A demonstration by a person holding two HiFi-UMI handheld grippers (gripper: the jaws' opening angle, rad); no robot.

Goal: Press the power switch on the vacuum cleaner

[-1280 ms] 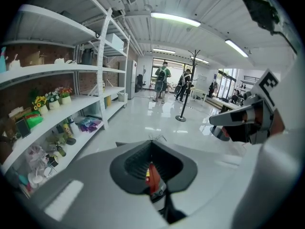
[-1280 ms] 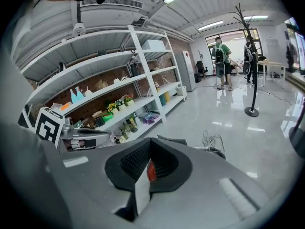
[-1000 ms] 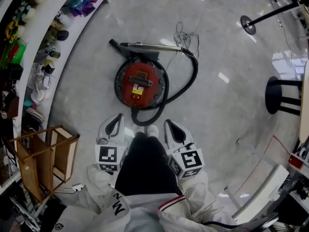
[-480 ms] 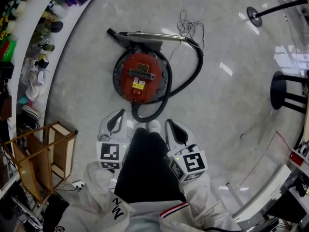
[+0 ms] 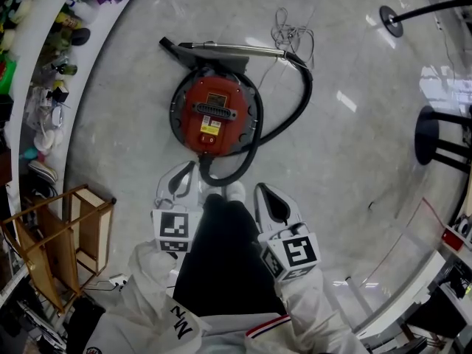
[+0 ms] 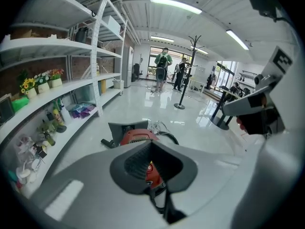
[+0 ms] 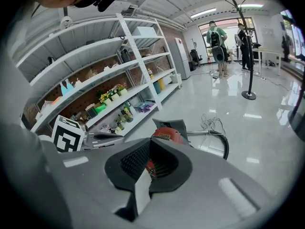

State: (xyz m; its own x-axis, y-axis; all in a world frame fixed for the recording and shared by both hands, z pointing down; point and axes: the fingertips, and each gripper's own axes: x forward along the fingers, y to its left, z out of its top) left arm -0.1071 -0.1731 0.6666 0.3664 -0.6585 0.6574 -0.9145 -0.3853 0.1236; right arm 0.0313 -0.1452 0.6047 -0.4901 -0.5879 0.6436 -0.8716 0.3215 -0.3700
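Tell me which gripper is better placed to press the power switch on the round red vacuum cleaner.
Probably left. The left gripper points at the round red vacuum cleaner, nearly at its rim; the right gripper sits farther back, beyond the black hose.

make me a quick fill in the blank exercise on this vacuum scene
1. The vacuum cleaner has a round body coloured ____.
2. In the head view, its black hose curves round the body's ____ side.
3. The wooden rack stands on the person's ____ side.
4. The left gripper and the right gripper hold nothing, and both have their jaws ____.

Missing words: red; right; left; shut
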